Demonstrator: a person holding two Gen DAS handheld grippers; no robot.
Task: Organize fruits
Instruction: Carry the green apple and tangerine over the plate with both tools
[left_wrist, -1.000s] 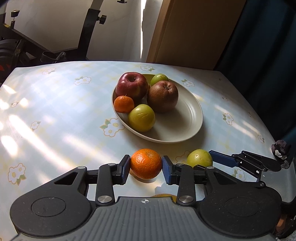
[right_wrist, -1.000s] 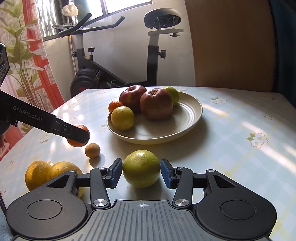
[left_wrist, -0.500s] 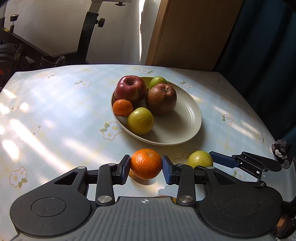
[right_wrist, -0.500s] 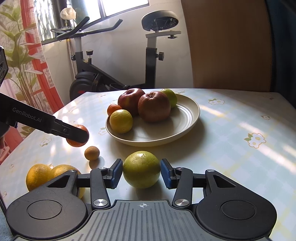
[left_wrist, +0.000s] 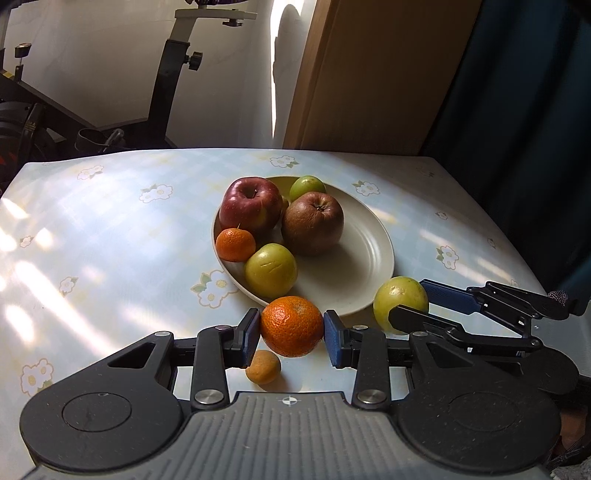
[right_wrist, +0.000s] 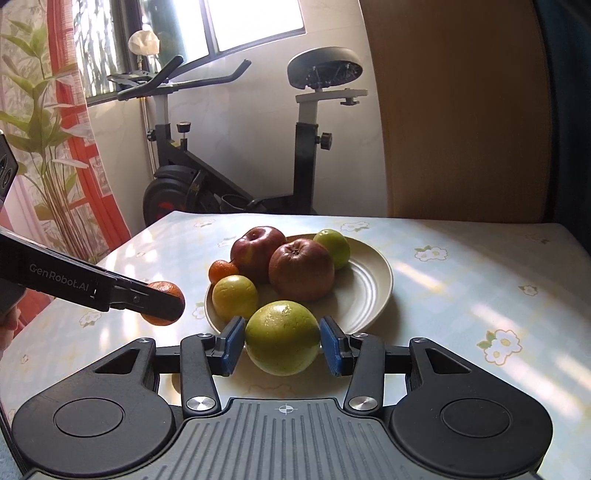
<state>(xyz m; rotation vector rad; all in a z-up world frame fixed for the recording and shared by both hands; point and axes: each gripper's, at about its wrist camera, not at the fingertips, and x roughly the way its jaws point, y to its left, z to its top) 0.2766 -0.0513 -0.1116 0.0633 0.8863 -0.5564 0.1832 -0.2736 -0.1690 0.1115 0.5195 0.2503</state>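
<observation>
My left gripper (left_wrist: 291, 332) is shut on an orange (left_wrist: 291, 325), held above the table just before the near rim of the cream plate (left_wrist: 373, 243). My right gripper (right_wrist: 282, 343) is shut on a large green fruit (right_wrist: 282, 336), lifted near the plate's (right_wrist: 373, 291) front edge. On the plate lie two red apples (left_wrist: 251, 205), a small orange (left_wrist: 235, 244) and two green fruits (left_wrist: 270, 271). In the left wrist view the right gripper and its green fruit (left_wrist: 400, 301) appear at the right. In the right wrist view the left gripper and its orange (right_wrist: 164, 302) appear at the left.
A small yellow-orange fruit (left_wrist: 263, 366) lies on the flowered tablecloth (left_wrist: 110, 236) under my left gripper. An exercise bike (right_wrist: 236, 155) stands beyond the table's far edge. A wooden panel (right_wrist: 458, 110) and a dark curtain (left_wrist: 524, 110) rise behind.
Both grippers have risen with their fruit and come nearer the plate. The small fruit now shows below the left gripper, and the oranges at the right view's lower left have dropped out of sight.
</observation>
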